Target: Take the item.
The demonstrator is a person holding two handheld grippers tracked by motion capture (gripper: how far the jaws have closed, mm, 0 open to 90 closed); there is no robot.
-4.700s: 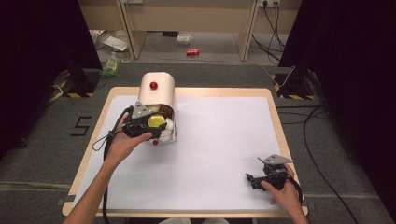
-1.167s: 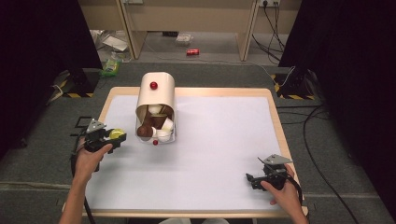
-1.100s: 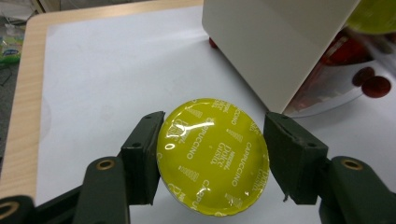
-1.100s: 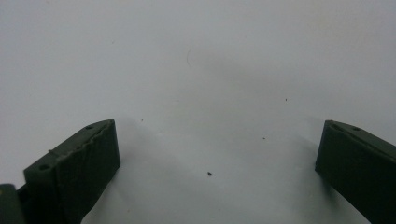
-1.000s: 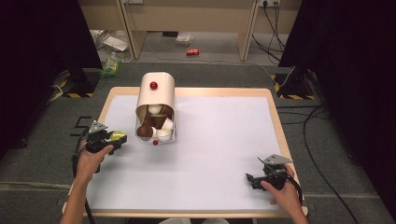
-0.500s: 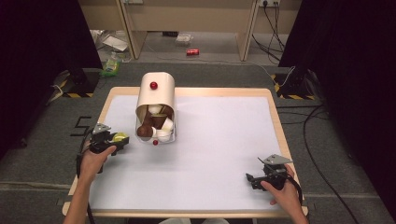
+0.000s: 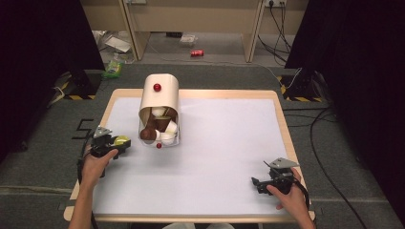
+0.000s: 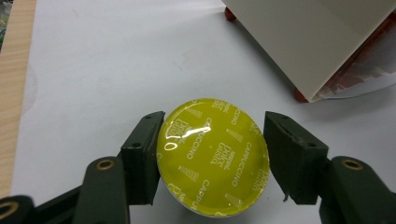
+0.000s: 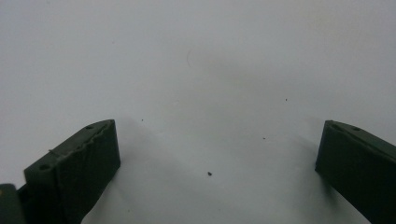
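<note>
The beige curved-top capsule dispenser (image 7: 159,102) stands at the rear left of the white-covered table (image 7: 224,143); its open front shows brown and white capsules, too small to count in the high view. In the left gripper view the dispenser is cut off at the upper right, showing one beige wall and two red feet.

The left gripper (image 8: 212,156) sits left of the dispenser, near the table's left edge. The round yellow foil-lidded coffee capsule (image 8: 212,161) lies between its jaws. The left jaw touches the capsule's rim; a narrow gap shows at the right jaw, so firm grip cannot be confirmed. The capsule's body is hidden beneath its lid.

The right gripper (image 9: 217,163) rests well apart from the dispenser, near the front right corner, jaws spread wide over bare white surface.
</note>
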